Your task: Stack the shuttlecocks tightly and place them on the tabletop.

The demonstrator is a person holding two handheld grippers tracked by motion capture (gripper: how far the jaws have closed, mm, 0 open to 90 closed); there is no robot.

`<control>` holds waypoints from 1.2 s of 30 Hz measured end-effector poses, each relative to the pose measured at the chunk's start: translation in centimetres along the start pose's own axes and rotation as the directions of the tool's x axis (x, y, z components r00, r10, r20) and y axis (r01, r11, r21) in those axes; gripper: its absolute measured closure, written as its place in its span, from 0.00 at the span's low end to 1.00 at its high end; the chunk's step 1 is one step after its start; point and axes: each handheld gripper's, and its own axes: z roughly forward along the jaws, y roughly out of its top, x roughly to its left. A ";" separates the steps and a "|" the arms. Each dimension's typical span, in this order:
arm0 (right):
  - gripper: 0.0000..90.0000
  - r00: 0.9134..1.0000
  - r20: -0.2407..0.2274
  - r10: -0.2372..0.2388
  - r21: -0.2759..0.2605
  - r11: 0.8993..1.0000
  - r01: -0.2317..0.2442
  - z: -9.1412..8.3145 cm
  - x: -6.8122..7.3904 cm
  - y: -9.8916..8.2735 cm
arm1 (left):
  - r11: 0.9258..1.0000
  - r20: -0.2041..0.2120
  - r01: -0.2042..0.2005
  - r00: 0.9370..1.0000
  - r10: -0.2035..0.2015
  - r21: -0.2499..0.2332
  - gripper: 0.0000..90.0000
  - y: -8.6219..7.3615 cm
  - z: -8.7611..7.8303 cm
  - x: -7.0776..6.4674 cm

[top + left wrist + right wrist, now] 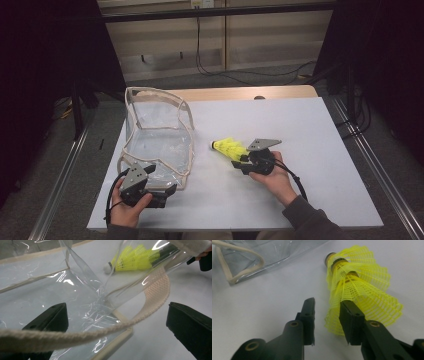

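Nearest the person's edge of the white table (300,150), the left gripper (159,186) sits low at the near left corner, held in a hand (125,210). Its jaws stand wide apart, and in the left gripper view the bag's woven cream strap (155,293) loops loosely across the gap between them, with no pad pressing on it.

A little farther in and to the right, the right gripper (239,161) rests on the table in the other hand (275,175). Its jaws are parted. In the right gripper view one jaw lies against the open skirt end of a stack of yellow shuttlecocks (359,287), the other stands clear beside it, so nothing is clamped.

The shuttlecocks lie on their side near the table's middle, cork tip pointing toward the bag, just beyond that gripper.

Left of them the clear plastic bag (160,135) stands open, its cream-trimmed rim rising toward the far side, well apart from the shuttlecocks
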 end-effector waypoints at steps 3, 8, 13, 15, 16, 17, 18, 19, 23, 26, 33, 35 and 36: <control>0.66 1.000 0.010 0.018 0.000 1.000 -0.018 0.0 -0.1 0.0 | 1.000 -0.001 -0.001 1.000 0.001 0.001 0.04 0.0 0.0 0.0; 0.61 0.999 0.033 0.033 -0.022 0.999 -0.032 -0.1 -0.2 0.1 | 1.000 0.001 -0.002 1.000 0.002 0.003 0.04 0.0 0.0 0.0; 0.54 0.997 0.051 0.065 -0.042 0.997 -0.063 0.2 -0.2 0.4 | 1.000 0.002 -0.002 1.000 0.002 0.003 0.04 0.0 0.0 0.1; 0.53 0.996 0.053 0.068 -0.041 0.997 -0.066 0.4 -0.2 0.4 | 1.000 0.001 -0.003 1.000 0.003 0.003 0.04 0.0 0.0 0.1; 0.52 0.996 0.055 0.073 -0.044 0.997 -0.071 0.5 -0.1 0.4 | 1.000 0.001 -0.003 1.000 0.003 0.002 0.05 0.0 0.0 0.1; 0.52 0.996 0.055 0.077 -0.046 0.996 -0.075 0.5 -0.1 0.4 | 1.000 0.002 -0.002 1.000 0.002 0.002 0.05 0.0 0.0 0.1; 0.50 0.995 0.054 0.083 -0.049 0.996 -0.080 0.6 -0.2 0.4 | 1.000 0.002 -0.003 1.000 0.002 0.002 0.05 0.0 0.0 0.1; 0.47 0.994 0.055 0.089 -0.052 0.995 -0.087 0.7 -0.2 0.5 | 1.000 0.002 -0.002 1.000 0.002 0.002 0.05 0.0 0.0 0.1; 0.42 0.993 0.063 0.099 -0.054 0.994 -0.096 1.0 -0.1 0.5 | 1.000 0.001 -0.002 1.000 0.002 0.004 0.05 0.0 0.0 0.1; 0.37 0.993 0.065 0.103 -0.058 0.993 -0.099 1.2 -0.1 0.6 | 1.000 0.001 -0.002 1.000 0.001 0.003 0.05 0.0 0.0 0.1; 0.33 0.990 0.080 0.115 -0.064 0.992 -0.110 1.7 -0.1 0.7 | 1.000 0.003 -0.001 1.000 0.001 0.000 0.05 0.0 0.0 0.1; 0.31 0.989 0.085 0.123 -0.062 0.991 -0.118 1.8 -0.1 0.7 | 1.000 0.001 -0.002 1.000 0.002 0.002 0.05 0.0 0.0 0.1; 0.30 0.989 0.083 0.125 -0.066 0.991 -0.120 1.9 -0.1 0.7 | 1.000 0.001 -0.002 1.000 0.002 0.002 0.05 0.0 0.0 0.1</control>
